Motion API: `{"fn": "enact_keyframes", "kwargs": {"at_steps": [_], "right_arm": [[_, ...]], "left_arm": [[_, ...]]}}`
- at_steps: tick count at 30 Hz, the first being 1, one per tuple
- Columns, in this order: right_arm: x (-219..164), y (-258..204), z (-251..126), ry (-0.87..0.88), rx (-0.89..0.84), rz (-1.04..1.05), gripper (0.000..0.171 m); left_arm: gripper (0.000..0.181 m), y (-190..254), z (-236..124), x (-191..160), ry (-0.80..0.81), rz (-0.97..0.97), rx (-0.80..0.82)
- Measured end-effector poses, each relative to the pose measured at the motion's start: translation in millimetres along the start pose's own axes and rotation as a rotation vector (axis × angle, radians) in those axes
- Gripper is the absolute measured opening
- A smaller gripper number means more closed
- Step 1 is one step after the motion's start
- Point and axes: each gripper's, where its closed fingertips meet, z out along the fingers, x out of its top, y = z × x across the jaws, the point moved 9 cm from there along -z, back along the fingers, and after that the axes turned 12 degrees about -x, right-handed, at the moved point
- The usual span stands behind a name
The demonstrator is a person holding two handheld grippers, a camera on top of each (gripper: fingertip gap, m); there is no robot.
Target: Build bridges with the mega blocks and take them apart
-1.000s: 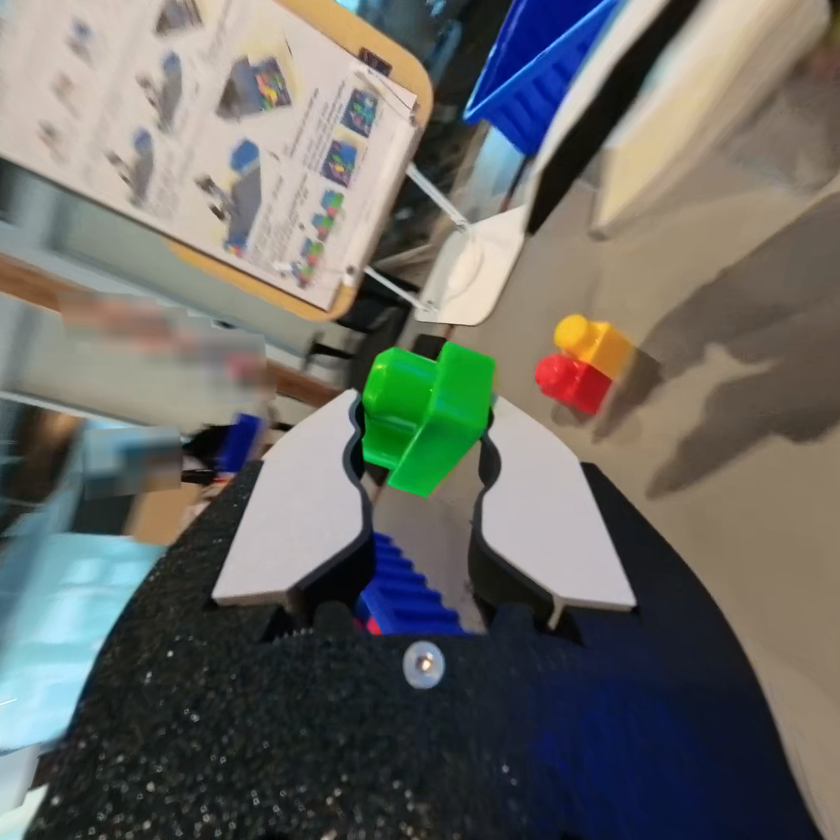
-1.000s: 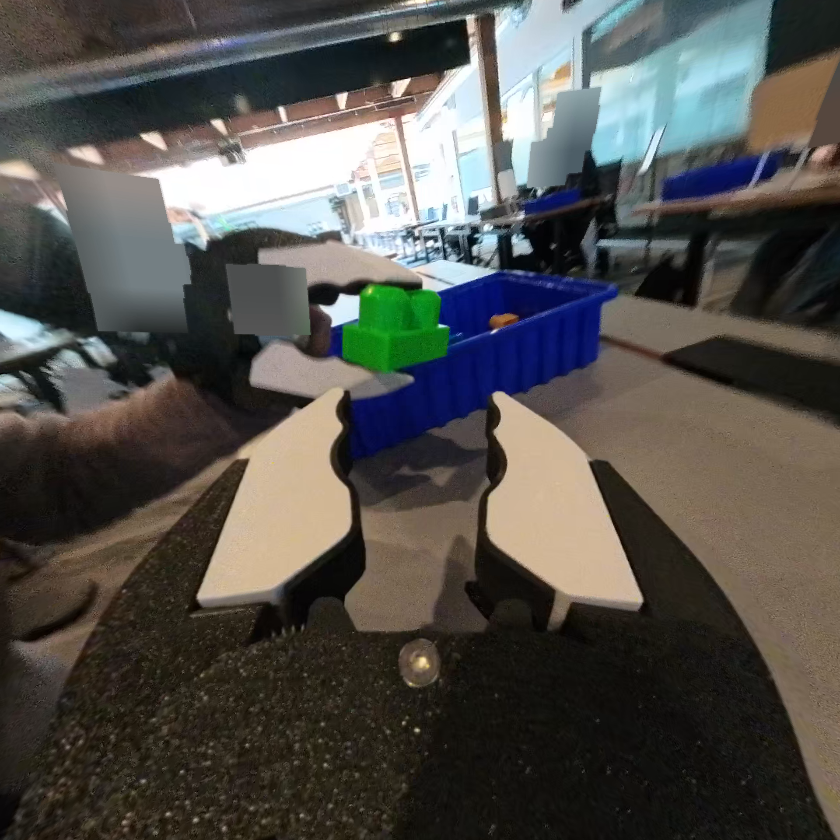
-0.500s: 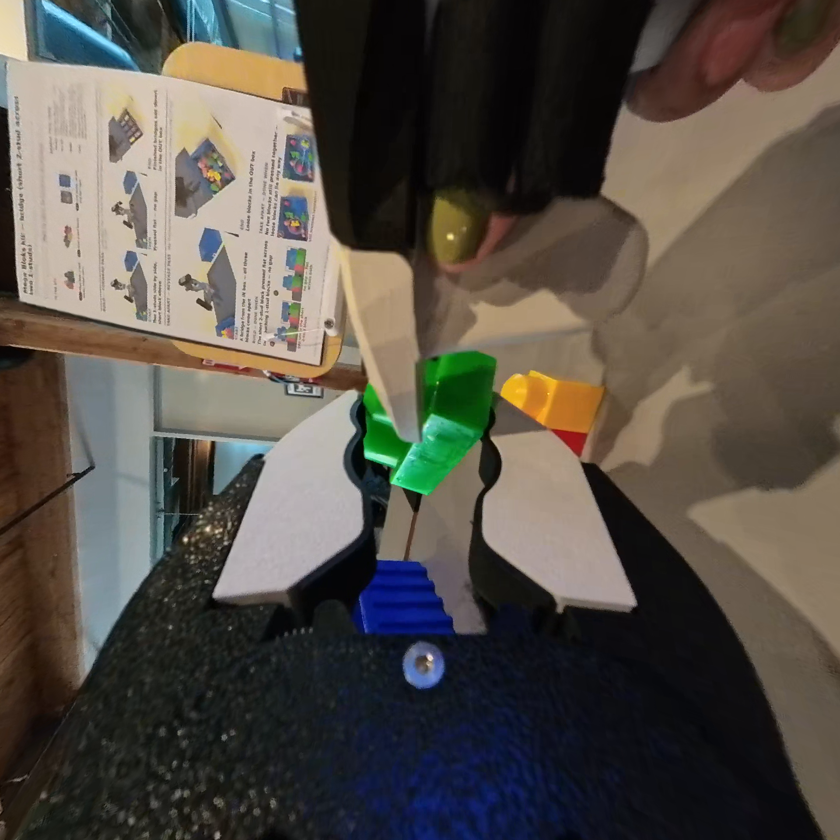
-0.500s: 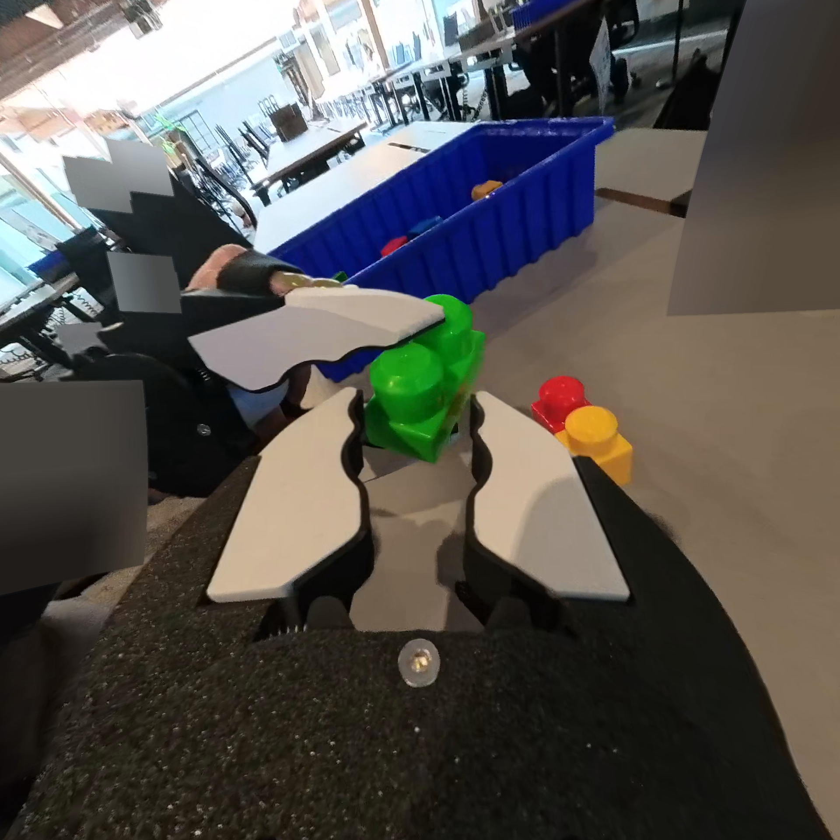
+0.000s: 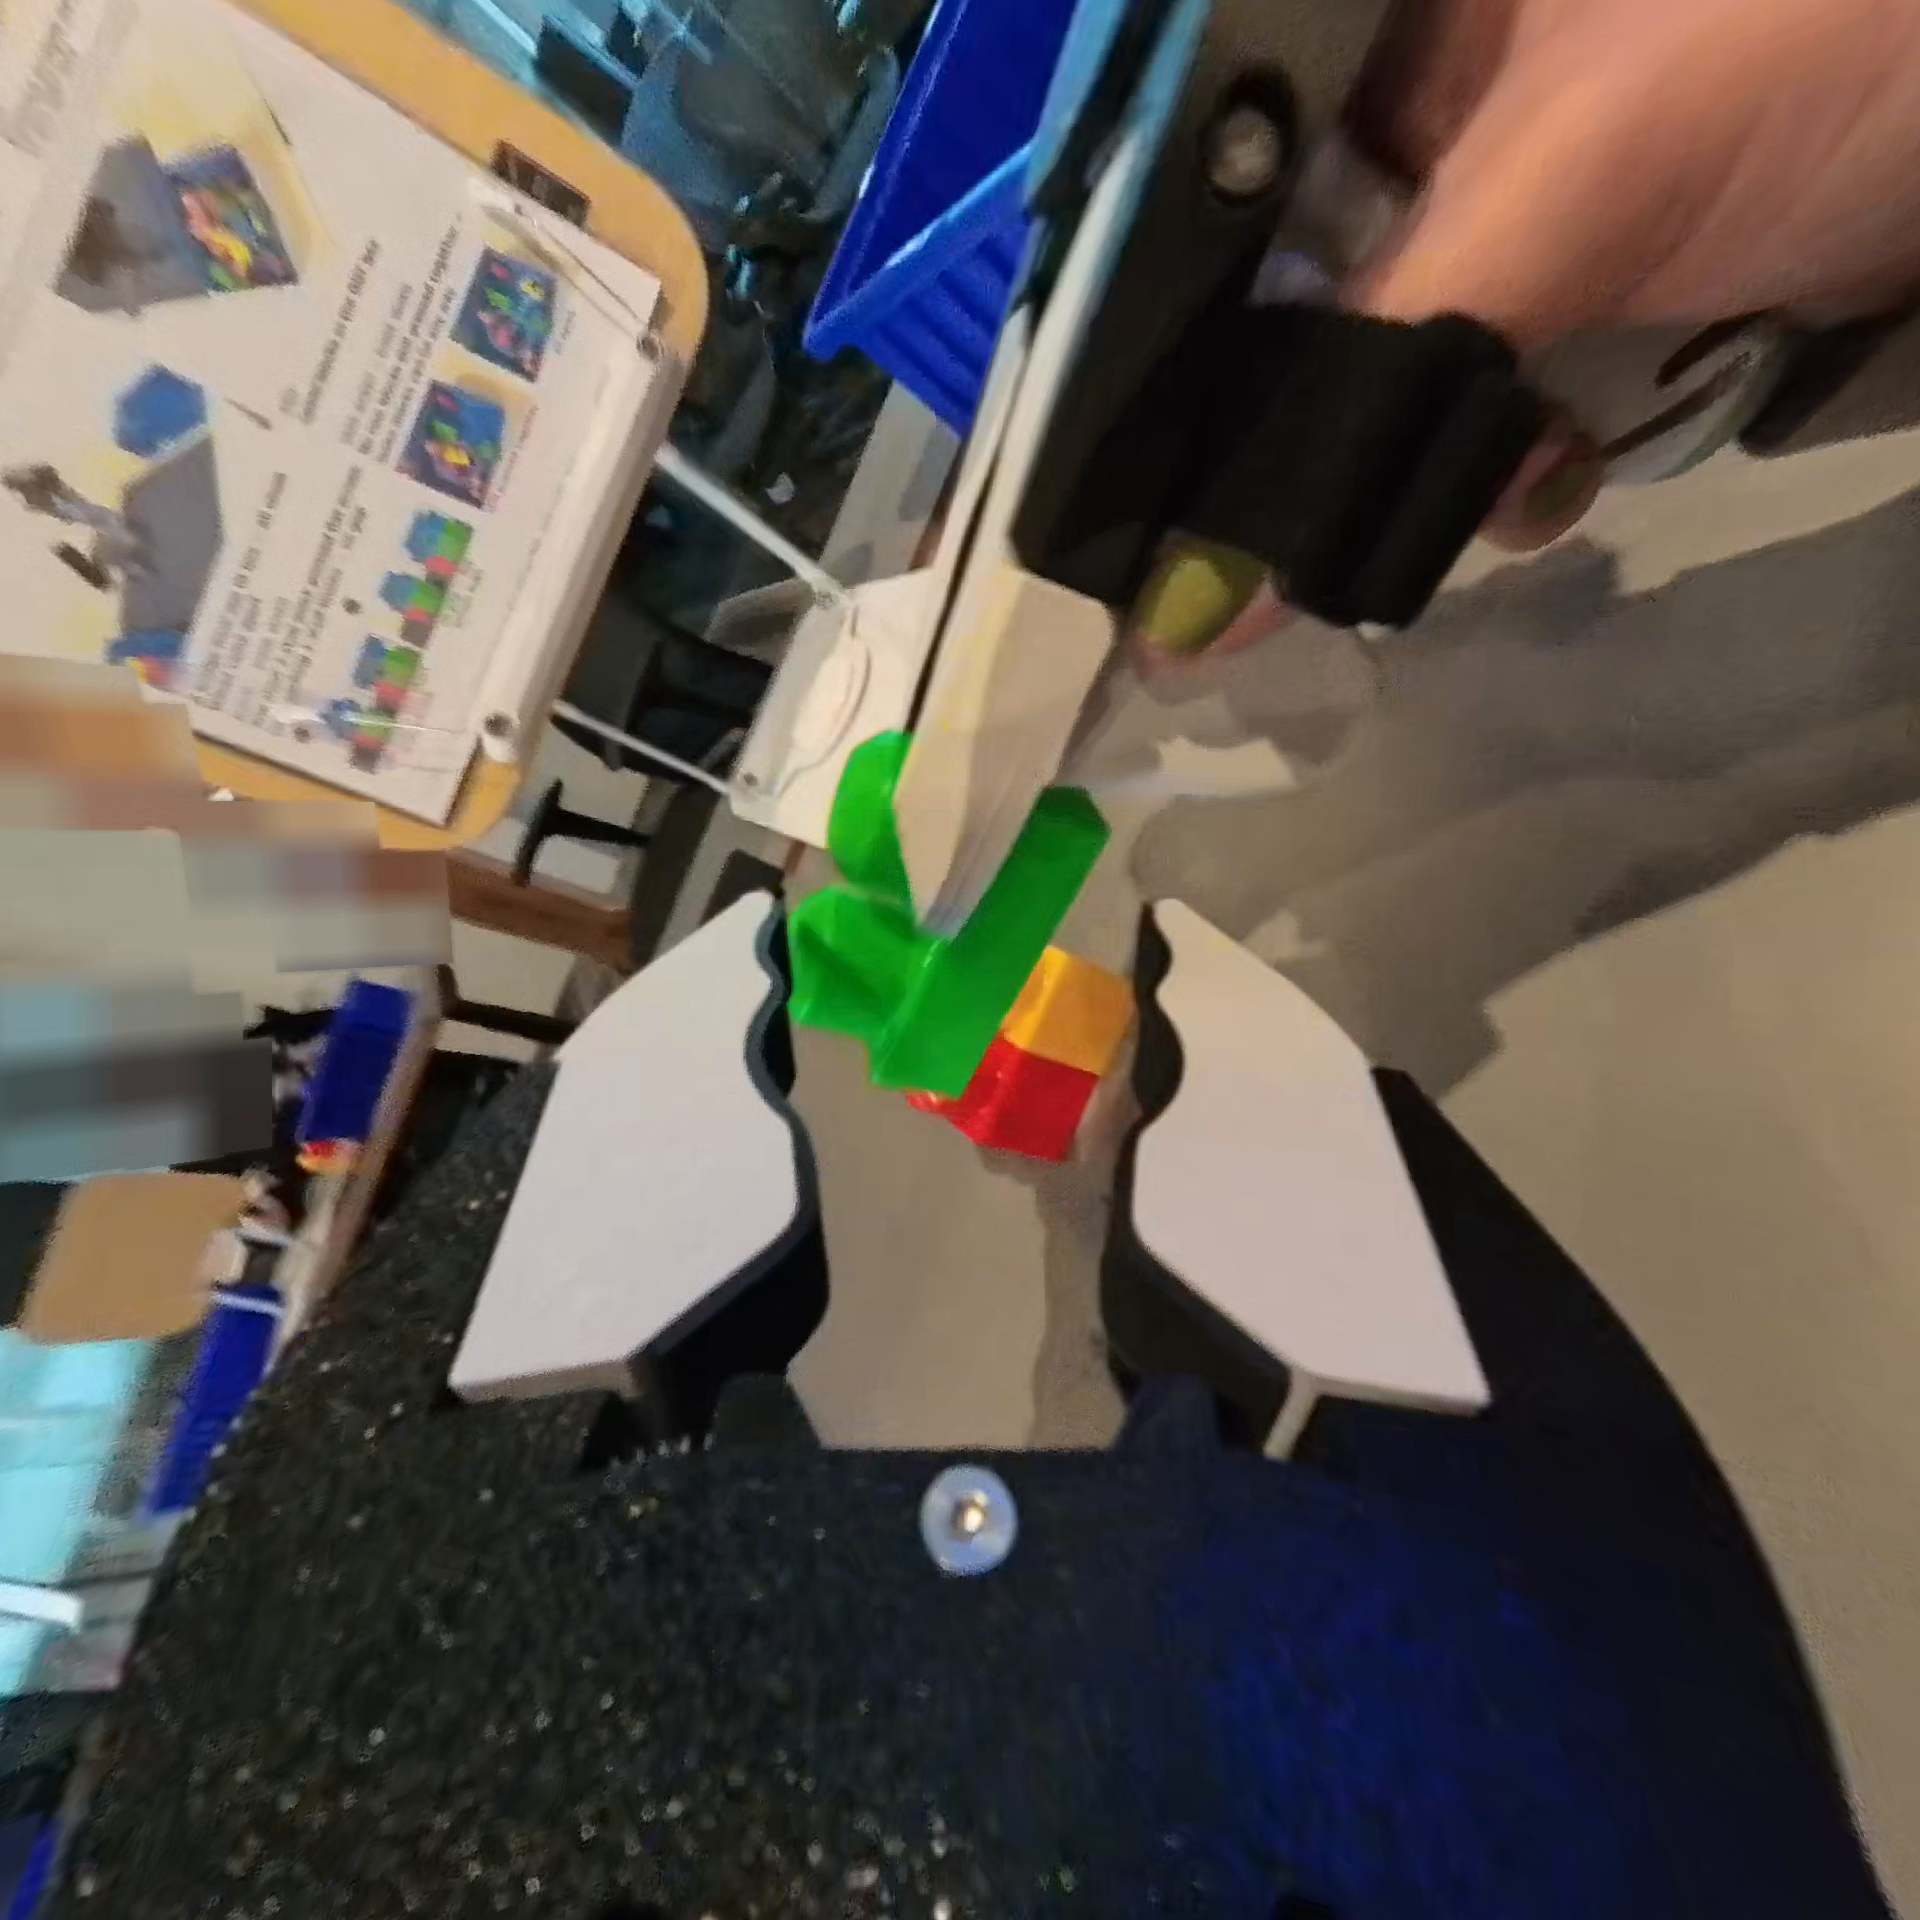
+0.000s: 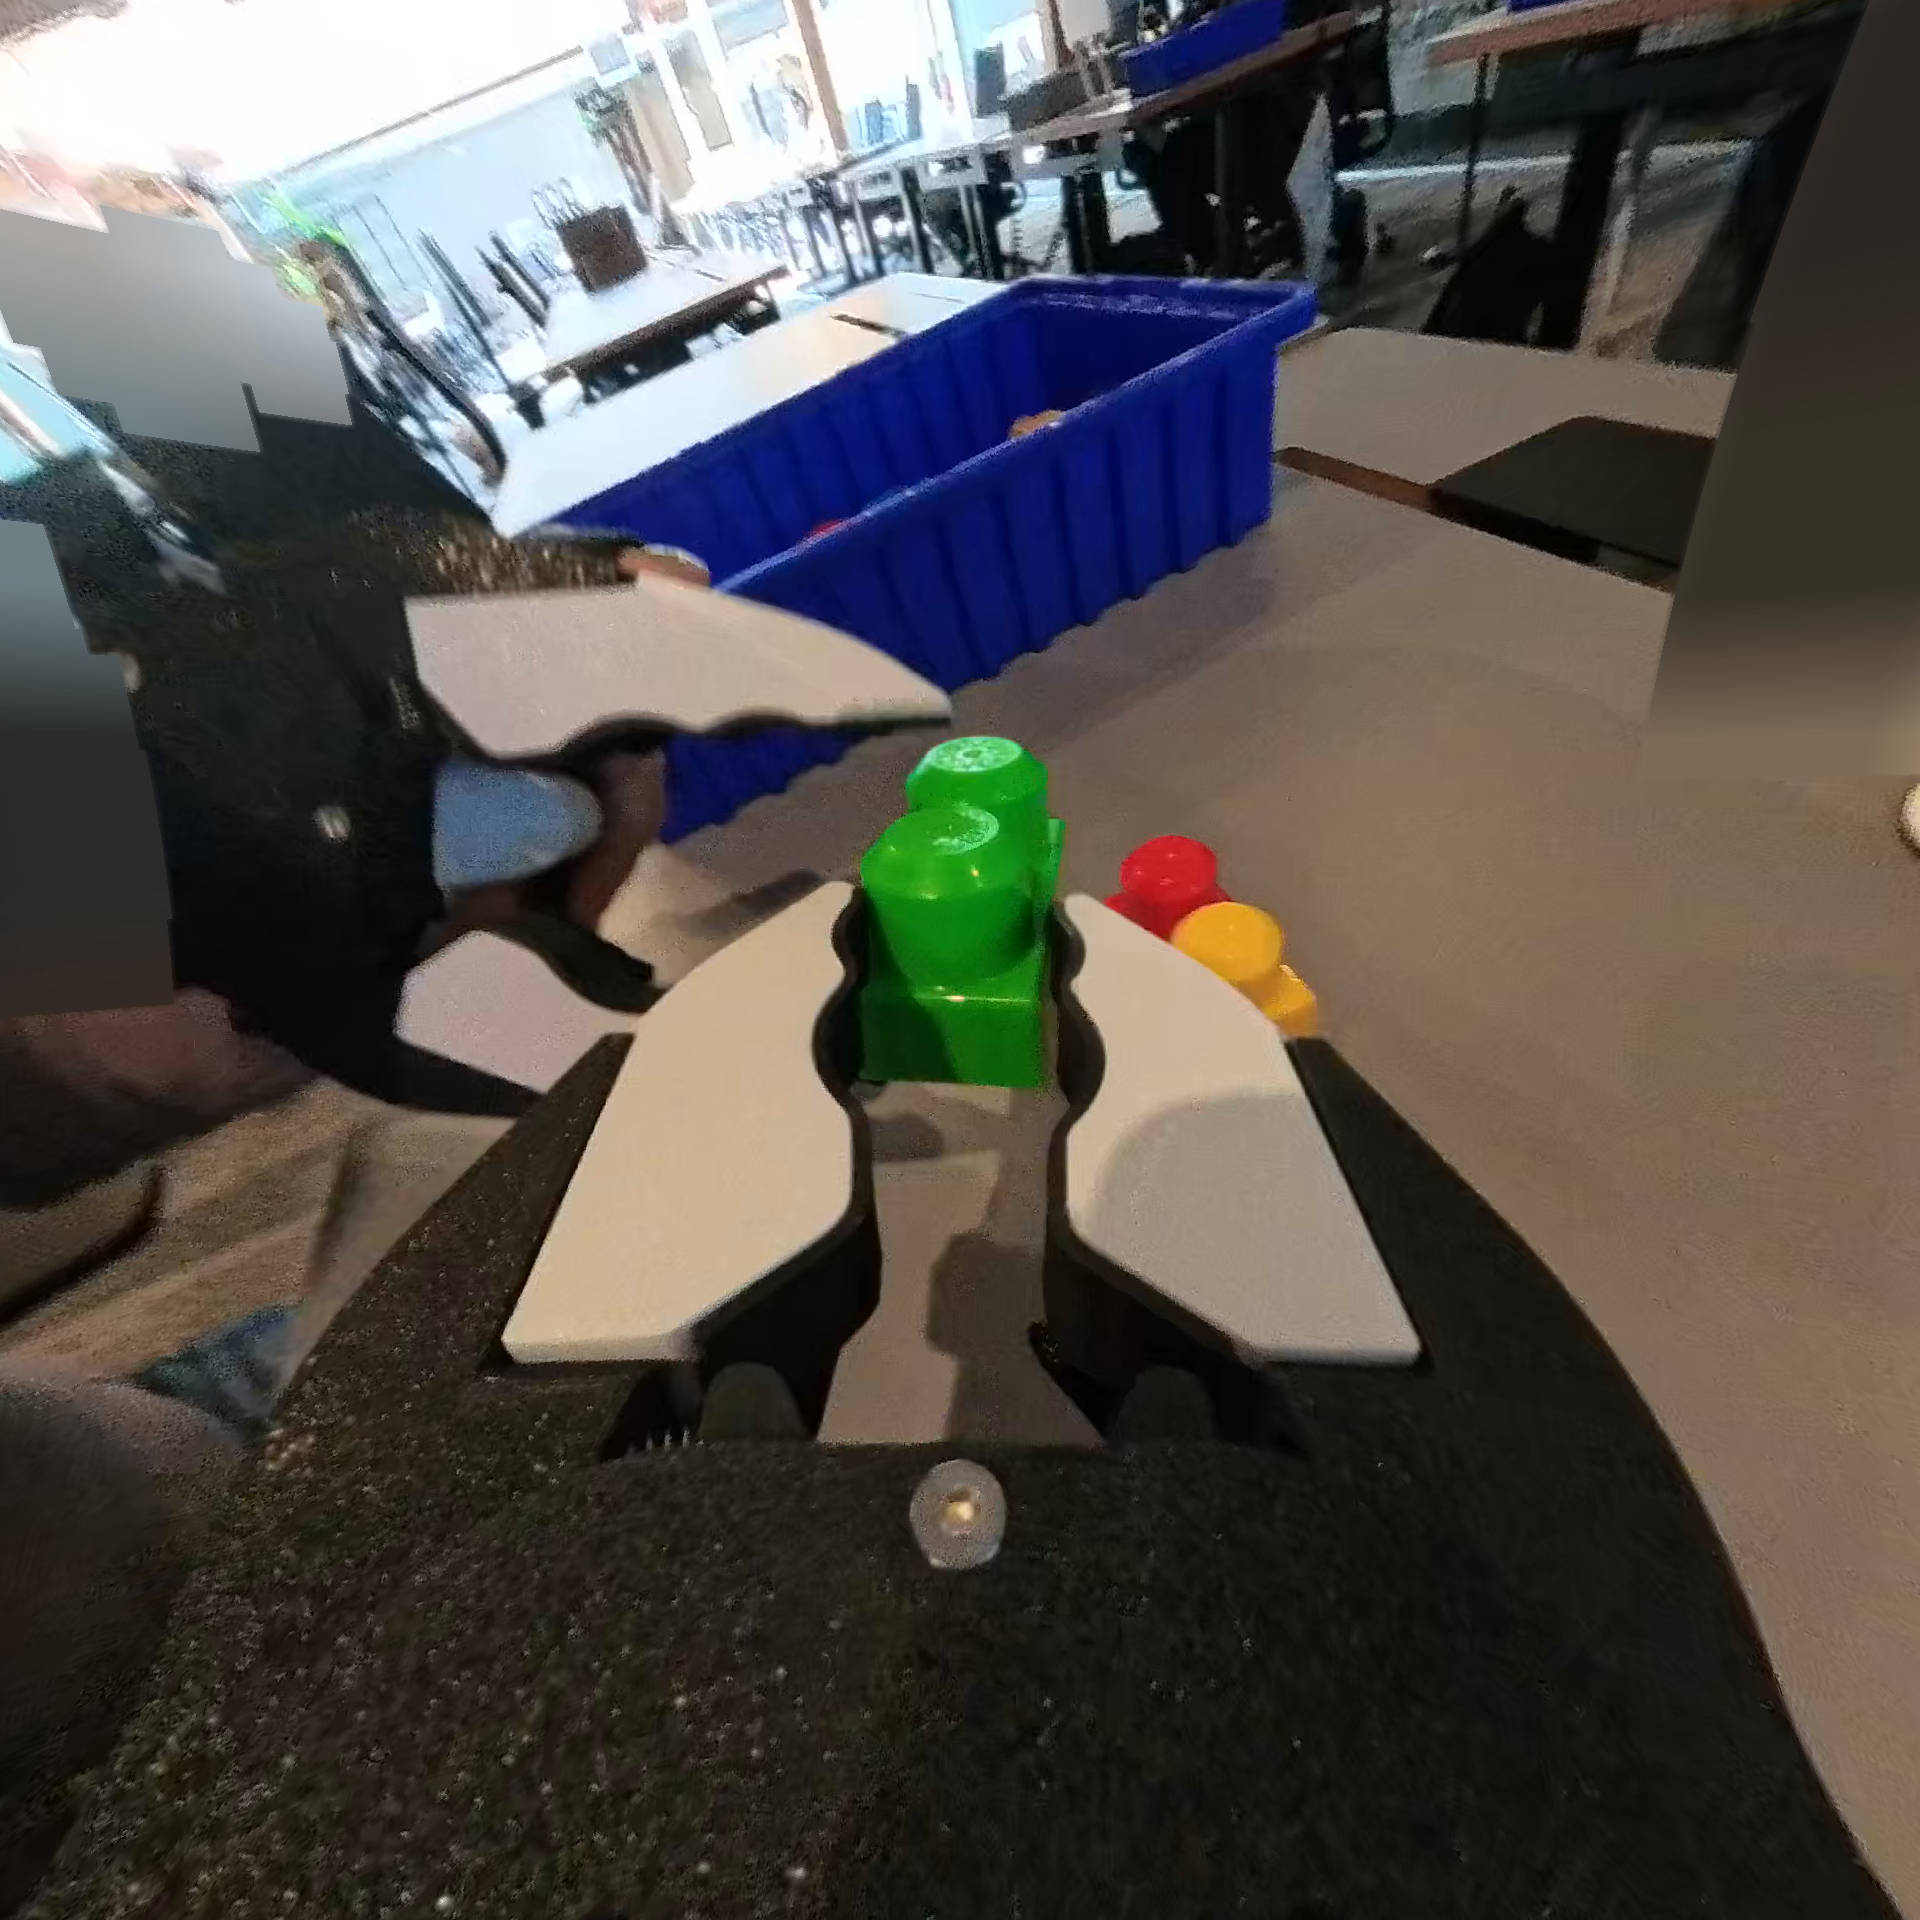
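Note:
My right gripper (image 6: 956,914) is shut on a green two-stud block (image 6: 956,966), studs up, low over the grey table (image 6: 1455,831). A red block (image 6: 1164,883) and a yellow block (image 6: 1236,956) stand side by side just right of it. In the left wrist view my left gripper (image 5: 961,920) is open, its jaws wide on either side of the green block (image 5: 935,966). The right gripper's fingers (image 5: 987,748) clamp that block from above. The red block (image 5: 1013,1107) and yellow block (image 5: 1070,1008) lie behind it. The left gripper's fingers (image 6: 644,665) show open at the left.
A blue bin (image 6: 987,499) holding several blocks stands at the back of the table and also shows in the left wrist view (image 5: 935,260). An instruction sheet on a wooden board (image 5: 312,416) rests on a white wire stand (image 5: 821,707). A hand (image 5: 1610,156) holds the right gripper. Both grippers' tips are close together, under 4 cm apart.
The green block has passed from my left gripper to my right. The left jaws, shut on it a second ago, have opened. The right gripper closed on it and carries it toward the red and yellow blocks.

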Motion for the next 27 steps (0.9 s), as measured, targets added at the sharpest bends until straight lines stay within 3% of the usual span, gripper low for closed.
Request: {"fn": "enact_keyframes", "kwargs": {"at_steps": [1, 7, 11, 14, 19, 27], "right_arm": [[-2, 2, 0, 0.004, -0.01, -0.025, 0.033], [-17, 13, 6, -0.061, 0.09, -0.11, 0.033], [-36, 8, 16, -0.197, 0.161, -0.308, 0.033], [-45, 4, 23, -0.261, 0.196, -0.408, 0.033], [-52, 6, 24, -0.284, 0.227, -0.441, 0.033], [-57, 18, 16, -0.336, 0.216, -0.385, 0.033]], "left_arm": [[0.069, -1, 0, -7, -0.01, -0.029, -0.006], [0.071, -4, -7, -47, 0.113, -0.218, -0.115], [0.072, -2, -11, -63, 0.24, -0.302, -0.383], [0.072, -9, -10, -73, 0.302, -0.356, -0.471], [0.069, -26, 0, -88, 0.436, -0.441, -0.463], [0.073, -54, 16, -108, 0.653, -0.581, -0.321]]}}
